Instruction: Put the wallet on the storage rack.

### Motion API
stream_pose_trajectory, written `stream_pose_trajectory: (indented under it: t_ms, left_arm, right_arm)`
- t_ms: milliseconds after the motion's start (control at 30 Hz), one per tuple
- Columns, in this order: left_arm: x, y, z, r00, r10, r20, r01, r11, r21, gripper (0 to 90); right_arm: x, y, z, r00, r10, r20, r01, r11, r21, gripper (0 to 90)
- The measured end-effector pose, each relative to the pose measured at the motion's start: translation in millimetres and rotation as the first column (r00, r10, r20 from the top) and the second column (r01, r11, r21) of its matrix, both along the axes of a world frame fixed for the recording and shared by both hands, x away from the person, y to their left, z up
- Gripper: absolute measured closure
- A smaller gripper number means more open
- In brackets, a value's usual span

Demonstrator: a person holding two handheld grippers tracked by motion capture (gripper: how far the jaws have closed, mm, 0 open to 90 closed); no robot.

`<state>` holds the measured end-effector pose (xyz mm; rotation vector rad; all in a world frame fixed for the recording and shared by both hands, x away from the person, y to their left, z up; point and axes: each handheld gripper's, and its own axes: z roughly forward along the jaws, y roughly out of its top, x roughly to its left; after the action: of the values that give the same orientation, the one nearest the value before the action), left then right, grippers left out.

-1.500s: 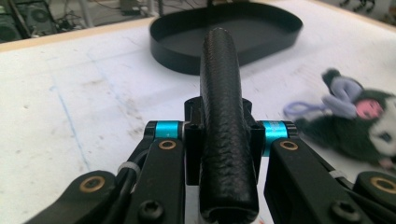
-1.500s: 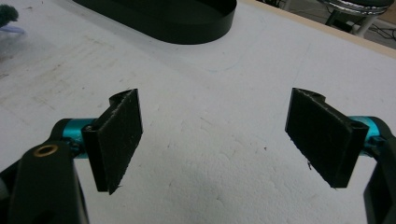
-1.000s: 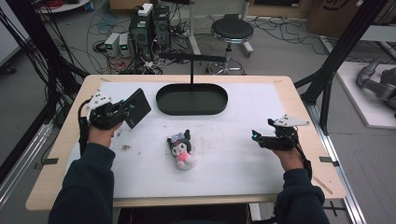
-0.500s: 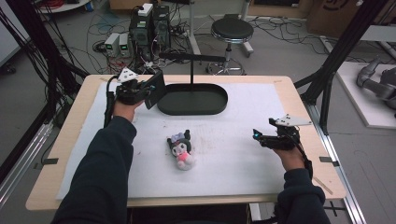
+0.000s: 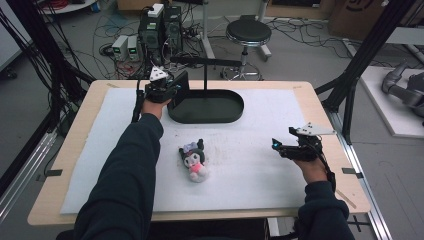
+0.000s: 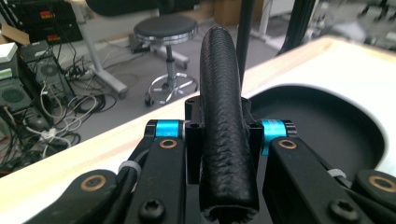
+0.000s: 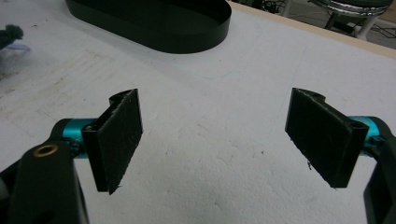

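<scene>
Low in the middle of the high view, a small plush toy [image 5: 194,160] lies on the white counter [image 5: 250,170]. It looks soft and light. I would squeeze it around its pink belly, and not too hard.

At the lower right of that view is my right gripper [image 5: 278,145]. Its fingers [image 7: 116,140] are wide apart with nothing between them, just white counter under them.

Farther up is the black oval tray [image 5: 235,114]. It looks stiff, with a low wall.

At the upper left, my left gripper [image 5: 171,91] is over the left end of the tray. Its fingers are squeezed tight on a flat black case [image 6: 223,93]. I think that is the thing I am working with. It has a bumpy skin, so I guess it will not slip much. It looks thin and a bit bendy, and I hold it across its narrow edge. I cannot tell if it touches the tray.
</scene>
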<state>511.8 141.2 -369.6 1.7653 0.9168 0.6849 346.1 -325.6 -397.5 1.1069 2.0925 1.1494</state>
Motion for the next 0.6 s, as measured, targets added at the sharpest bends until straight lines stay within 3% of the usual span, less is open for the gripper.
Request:
stream_pose_trajectory:
  t_ms: [267, 400, 533, 600]
  left_arm:
    - [20.2, -9.0, -14.4, 0.9976, 0.063, 0.029, -0.065, 0.9939, 0.089, 76.8]
    - [22.6, -17.5, -28.1, 0.9990, 0.038, -0.024, -0.034, 0.9869, 0.158, 76.5]
    - [20.9, -22.5, -29.9, 0.9985, 0.027, -0.047, -0.021, 0.9924, 0.122, 71.9]
    - [19.6, -23.7, -28.6, 0.9969, 0.014, -0.077, -0.008, 0.9965, 0.084, 61.2]
  right_arm:
    - [-1.5, -3.3, -2.2, 1.0000, -0.003, -0.005, 0.003, 1.000, 0.004, 19.1]
    - [-2.2, -4.0, -3.5, 1.0000, -0.001, -0.008, 0.001, 1.000, 0.003, 19.1]
    - [-2.7, -4.0, -3.6, 1.0000, -0.002, -0.007, 0.002, 1.000, 0.007, 19.1]
    - [-3.2, -3.5, -3.4, 1.0000, 0.003, -0.004, -0.003, 1.000, 0.000, 19.1]
